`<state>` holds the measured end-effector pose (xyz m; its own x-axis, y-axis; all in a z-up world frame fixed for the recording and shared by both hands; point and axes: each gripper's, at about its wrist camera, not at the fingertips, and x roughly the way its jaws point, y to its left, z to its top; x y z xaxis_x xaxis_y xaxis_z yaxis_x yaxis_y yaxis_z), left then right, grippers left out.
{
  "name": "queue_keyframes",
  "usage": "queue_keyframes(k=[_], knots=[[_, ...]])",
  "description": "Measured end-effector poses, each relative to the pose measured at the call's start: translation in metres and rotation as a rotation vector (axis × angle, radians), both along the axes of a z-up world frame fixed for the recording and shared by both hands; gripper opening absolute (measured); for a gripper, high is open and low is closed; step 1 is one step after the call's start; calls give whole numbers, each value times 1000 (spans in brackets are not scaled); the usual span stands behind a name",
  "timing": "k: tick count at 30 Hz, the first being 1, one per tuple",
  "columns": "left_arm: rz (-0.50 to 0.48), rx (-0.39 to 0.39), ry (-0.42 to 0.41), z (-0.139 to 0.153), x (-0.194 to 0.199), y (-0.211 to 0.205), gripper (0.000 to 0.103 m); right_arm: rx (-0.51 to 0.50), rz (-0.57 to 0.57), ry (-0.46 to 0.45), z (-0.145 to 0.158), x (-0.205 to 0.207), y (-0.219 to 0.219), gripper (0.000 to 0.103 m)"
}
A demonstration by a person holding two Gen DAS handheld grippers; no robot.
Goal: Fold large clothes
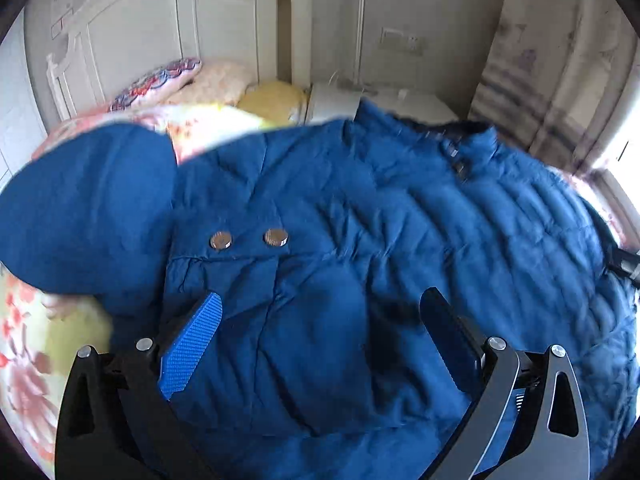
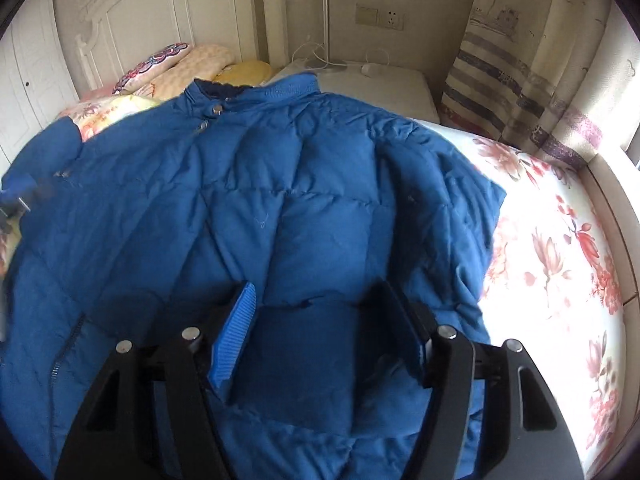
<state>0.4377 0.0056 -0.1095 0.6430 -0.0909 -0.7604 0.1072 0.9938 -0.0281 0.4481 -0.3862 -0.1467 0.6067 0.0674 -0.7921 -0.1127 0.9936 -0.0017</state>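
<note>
A large blue quilted jacket (image 1: 360,216) lies spread front-up on the bed, collar toward the headboard; it also fills the right wrist view (image 2: 256,200). Its left sleeve (image 1: 84,208) lies bulged at the left, next to a pocket flap with two metal snaps (image 1: 248,238). My left gripper (image 1: 320,312) is open, jaws wide apart, just above the pocket area near the hem. My right gripper (image 2: 316,300) is open, hovering over the jacket's lower right front. The right sleeve (image 2: 444,184) lies folded along the jacket's right side. Neither gripper holds cloth.
The bed has a floral sheet (image 2: 560,240), bright in sunlight at the right. Pillows (image 2: 192,64) lie at the white headboard (image 2: 152,8). A white nightstand (image 2: 380,84) with cables and a striped curtain (image 2: 520,72) stand beyond the bed.
</note>
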Motion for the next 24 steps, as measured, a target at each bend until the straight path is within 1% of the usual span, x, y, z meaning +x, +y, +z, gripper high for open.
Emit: queue_keyframes(k=[3, 5, 7, 9, 11, 13, 14, 16, 18, 20, 21, 23, 24], knots=[[-7, 43, -6, -5, -5, -1, 96, 4, -29, -67, 25, 3, -10, 65], [-11, 63, -7, -8, -7, -2, 98, 9, -77, -107, 40, 17, -21, 66], [-11, 74, -5, -9, -6, -9, 98, 23, -127, -126, 48, 33, -33, 69], [-11, 86, -2, -7, -1, -17, 99, 43, -157, -114, 47, 49, -39, 70], [-8, 107, 2, -10, 4, -26, 99, 47, -179, -83, 37, 67, -43, 70], [-7, 123, 4, -10, 6, -28, 99, 27, -188, -47, 20, 79, -45, 70], [-7, 127, 4, -10, 7, -29, 99, 13, -189, -21, 10, 85, -46, 74], [-6, 127, 5, -11, 7, -28, 99, 9, -185, 5, -7, 89, -46, 76], [-6, 126, 2, -11, 7, -28, 99, 16, -189, 7, -9, 89, -48, 77], [-4, 124, -1, -11, 6, -27, 99, 3, -220, 7, -4, 87, -49, 77], [-3, 124, -3, -11, 6, -27, 99, 3, -234, -19, 2, 82, -46, 77], [-2, 123, -6, -11, 6, -27, 99, 10, -205, -63, 10, 75, -37, 77], [-2, 122, -7, -11, 6, -27, 99, -9, -191, -80, 12, 73, -32, 77]])
